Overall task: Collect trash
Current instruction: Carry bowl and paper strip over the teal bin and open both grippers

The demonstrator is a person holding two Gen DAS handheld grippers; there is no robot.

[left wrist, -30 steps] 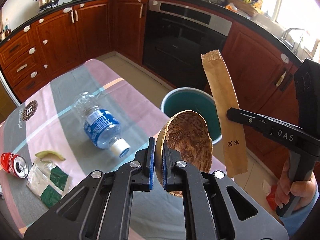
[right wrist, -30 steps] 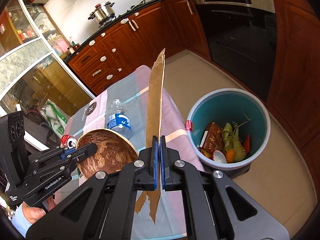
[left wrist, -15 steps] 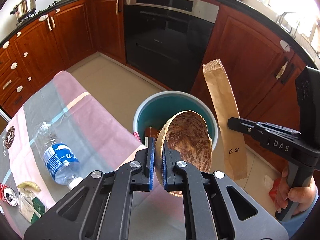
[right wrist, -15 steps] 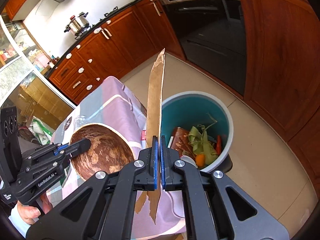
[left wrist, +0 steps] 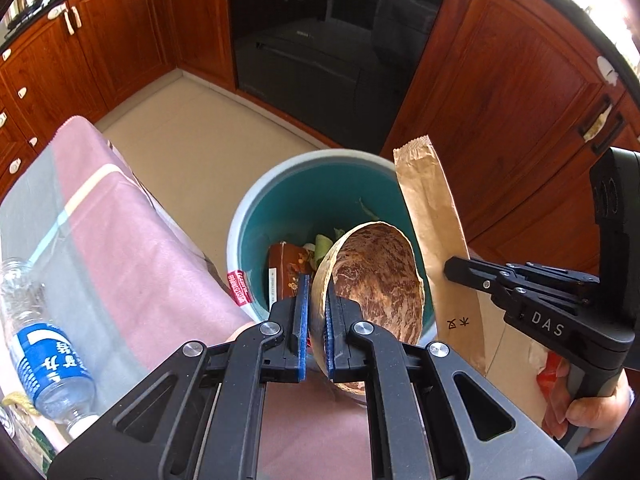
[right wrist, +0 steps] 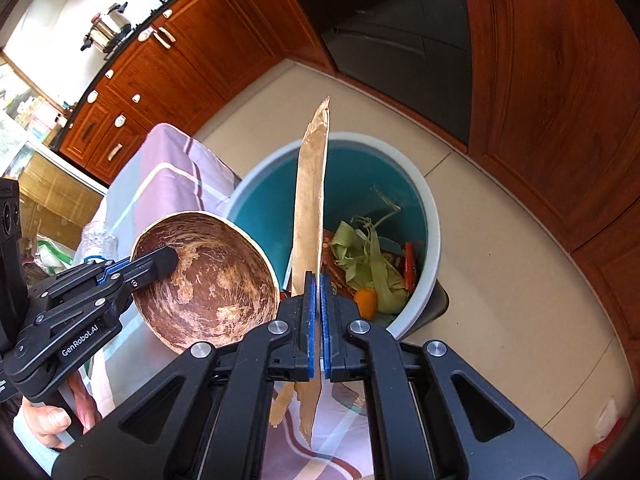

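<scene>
My left gripper (left wrist: 316,308) is shut on the rim of a brown coconut-shell bowl (left wrist: 378,276), held over the near edge of a teal trash bin (left wrist: 256,216). The bowl (right wrist: 212,280) and left gripper (right wrist: 160,258) also show in the right wrist view. My right gripper (right wrist: 318,308) is shut on a long brown paper sleeve (right wrist: 310,216), held upright over the bin (right wrist: 430,216). The sleeve (left wrist: 436,232) and right gripper (left wrist: 460,268) show at the bin's right side. The bin holds corn husks (right wrist: 368,256), a brown packet (left wrist: 286,268) and other scraps.
A table with a pink and grey cloth (left wrist: 120,232) stands left of the bin, with a plastic water bottle (left wrist: 44,344) on it. Wooden cabinets (left wrist: 500,92) and a black oven (left wrist: 320,48) stand behind. Tiled floor (right wrist: 500,264) surrounds the bin.
Both grippers moved off the table towards the bin with their loads. The bin now sits directly below the bowl and the sleeve, and its contents show. The bottle has slid to the left edge.
</scene>
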